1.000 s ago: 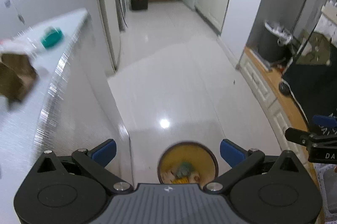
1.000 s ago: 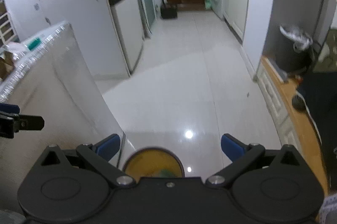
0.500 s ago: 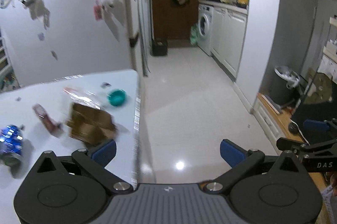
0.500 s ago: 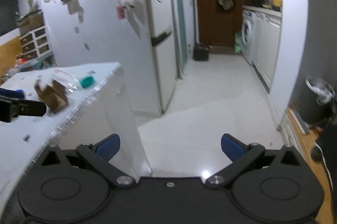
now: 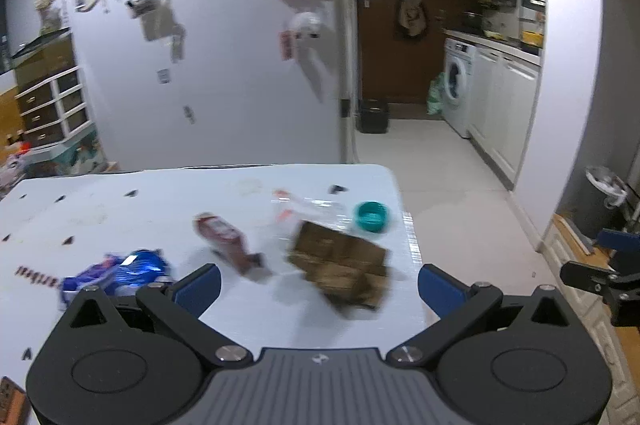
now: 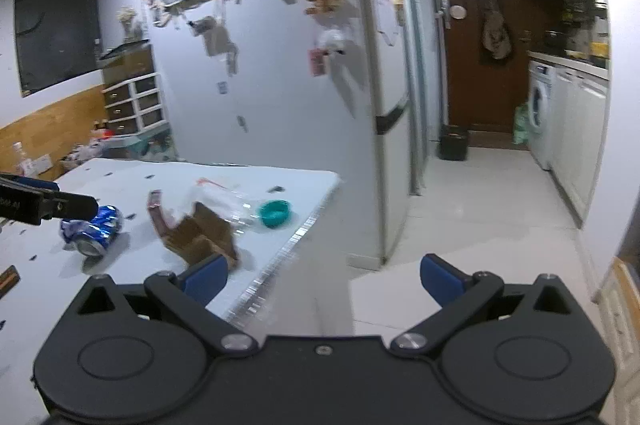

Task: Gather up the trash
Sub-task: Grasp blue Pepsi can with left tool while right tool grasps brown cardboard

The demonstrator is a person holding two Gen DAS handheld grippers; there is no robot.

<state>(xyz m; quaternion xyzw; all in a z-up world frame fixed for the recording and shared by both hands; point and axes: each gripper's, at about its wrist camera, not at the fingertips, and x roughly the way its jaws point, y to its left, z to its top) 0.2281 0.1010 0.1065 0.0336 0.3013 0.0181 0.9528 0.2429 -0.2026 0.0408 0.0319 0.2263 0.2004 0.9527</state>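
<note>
1. The trash lies in a loose cluster near the right-hand corner of the white tabletop (image 5: 120, 201): a crumpled brown cardboard piece (image 5: 340, 265), a crushed blue can (image 5: 120, 271), a reddish-brown wrapper (image 5: 228, 237), a clear plastic wrapper (image 5: 308, 209) and a teal cap (image 5: 371, 217)

2. The left hand-held gripper (image 5: 318, 283) has its blue fingertips spread wide with nothing between them. In its view the cardboard sits straight ahead and just beyond the gap between the fingers, slightly right of centre, so this one seems best lined up for it

3. The cardboard's long axis runs diagonally, from far-left to near-right, across the left hand-held gripper's line of approach rather than along it. A small wrist turn would likely be needed so the fingers close across its narrower span

4. The can lies on its side to the left, just beyond the left fingertip. The reddish-brown wrapper lies between can and cardboard, angled toward the near right

5. The right hand-held gripper (image 6: 324, 275) is also spread and empty. It hangs mostly past the tabletop's edge over the floor (image 6: 480, 225), with only its left fingertip over the cardboard piece (image 6: 202, 235) in its view. The trash lies to its left

6. Judged from this, the left hand is nearer and squarer to the pile. The teal cap, close to the tabletop's right edge, is the piece the right hand could reach most easily, though blur makes finer spacing hard to tell
</note>
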